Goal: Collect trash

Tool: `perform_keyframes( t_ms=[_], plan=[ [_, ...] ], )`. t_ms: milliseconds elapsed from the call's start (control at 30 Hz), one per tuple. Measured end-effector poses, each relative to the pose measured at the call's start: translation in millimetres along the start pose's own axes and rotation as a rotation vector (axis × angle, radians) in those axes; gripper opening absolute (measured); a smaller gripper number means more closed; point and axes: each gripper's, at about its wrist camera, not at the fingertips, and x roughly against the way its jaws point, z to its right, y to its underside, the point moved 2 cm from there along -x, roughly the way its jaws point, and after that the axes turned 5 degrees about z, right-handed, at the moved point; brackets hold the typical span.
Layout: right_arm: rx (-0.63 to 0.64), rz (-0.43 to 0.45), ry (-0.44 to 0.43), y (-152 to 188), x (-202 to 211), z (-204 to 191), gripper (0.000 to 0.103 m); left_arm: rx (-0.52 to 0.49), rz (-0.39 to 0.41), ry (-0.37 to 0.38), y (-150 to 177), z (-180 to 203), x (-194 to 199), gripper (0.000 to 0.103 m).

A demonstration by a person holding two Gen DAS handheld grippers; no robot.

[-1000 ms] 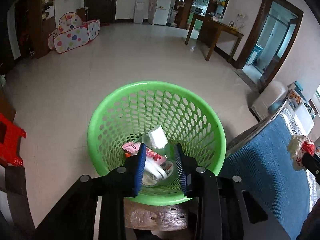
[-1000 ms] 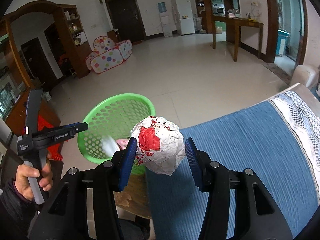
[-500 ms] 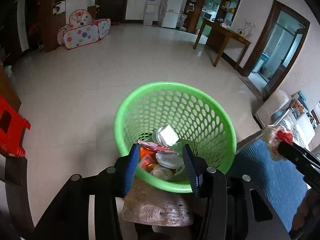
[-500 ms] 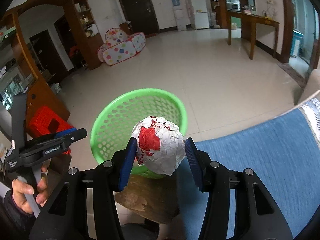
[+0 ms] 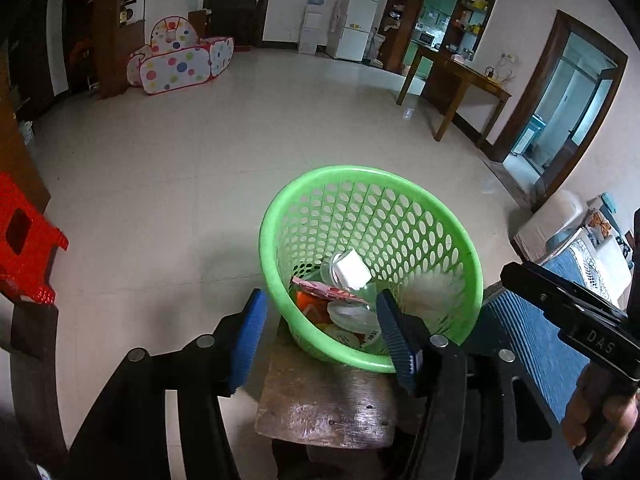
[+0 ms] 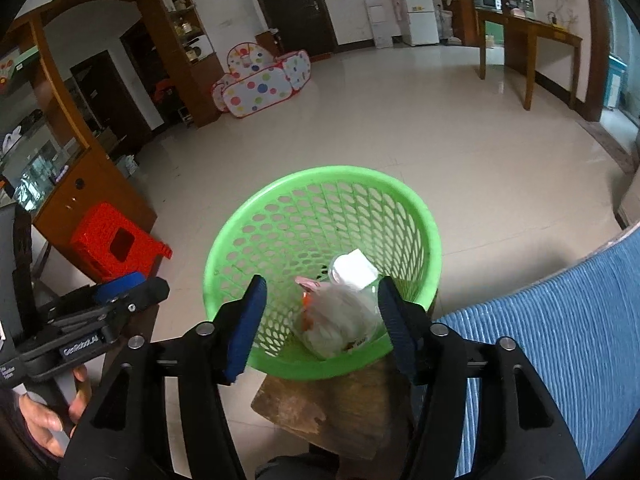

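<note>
Over green basket (image 6: 320, 184), right gripper (image 6: 320, 320) spread, empty; crumpled wrapper (image 6: 340, 320), blurred, probably just inside basket. Left gripper (image 5: 320, 332) also spread. Lift clear without clipping rim.

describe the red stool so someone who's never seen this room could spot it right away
Start at the green basket in the middle of the pale tiled floor, then look left toward the wooden cabinet. The red stool stands on the floor right beside that cabinet. It is the only bright red thing there: low, plastic, with a rectangular hole in its top.
</note>
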Motion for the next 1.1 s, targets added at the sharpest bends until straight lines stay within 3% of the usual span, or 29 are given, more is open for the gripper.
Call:
perform_keyframes(
  t_ms=[267, 400, 700, 1100],
  plan=[
    [-0.005, 0.004, 0.027, 9, 21, 5, 0.064, -0.013, 0.027, -0.008, 4, 8, 14, 0.066],
    [0.000, 0.027, 0.087, 18, 46, 13, 0.071, -0.020, 0.052, -0.009, 6, 16, 26, 0.080],
    [0.034, 0.054, 0.211, 46, 101, 31, 0.083, -0.096, 0.103, -0.005, 19, 50, 62, 0.093],
    [0.047, 0.088, 0.333, 99, 162, 38, 0.093, -0.198, 0.138, 0.009, 52, 93, 107, 0.096]
  ],
)
